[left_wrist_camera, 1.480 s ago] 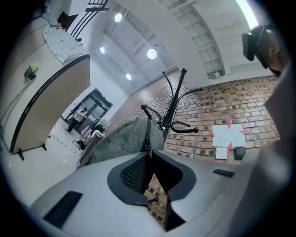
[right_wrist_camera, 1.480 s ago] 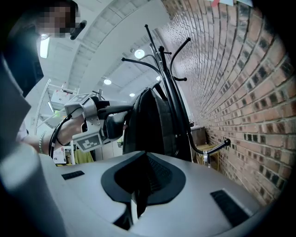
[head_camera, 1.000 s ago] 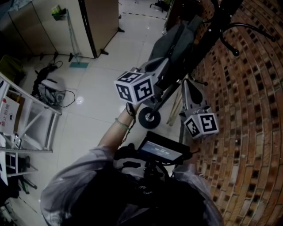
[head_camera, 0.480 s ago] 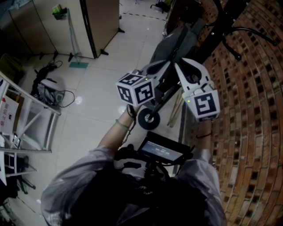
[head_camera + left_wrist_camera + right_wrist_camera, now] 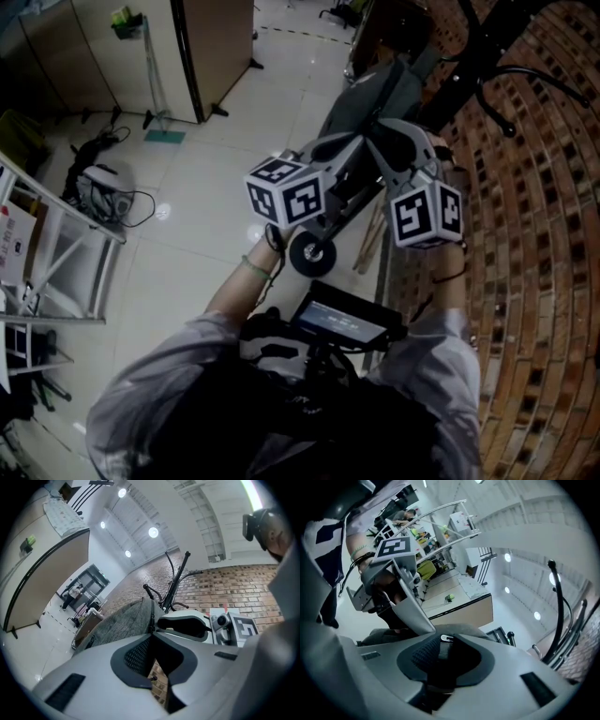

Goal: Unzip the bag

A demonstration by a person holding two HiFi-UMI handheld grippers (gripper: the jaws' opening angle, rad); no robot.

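Now left claw (image 5: 151,633), right claw (image 5: 446,640) both pinch one bag (image 5: 121,623)

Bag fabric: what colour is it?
The bag is heathered grey with a dark zip; clearest in the left gripper view.

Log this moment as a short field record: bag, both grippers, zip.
bag: grey bag, hanging on black stand by brick wall
left gripper: shut on the grey bag beside its zip
right gripper: shut on zipper pull
zip state: looks closed above the jaws
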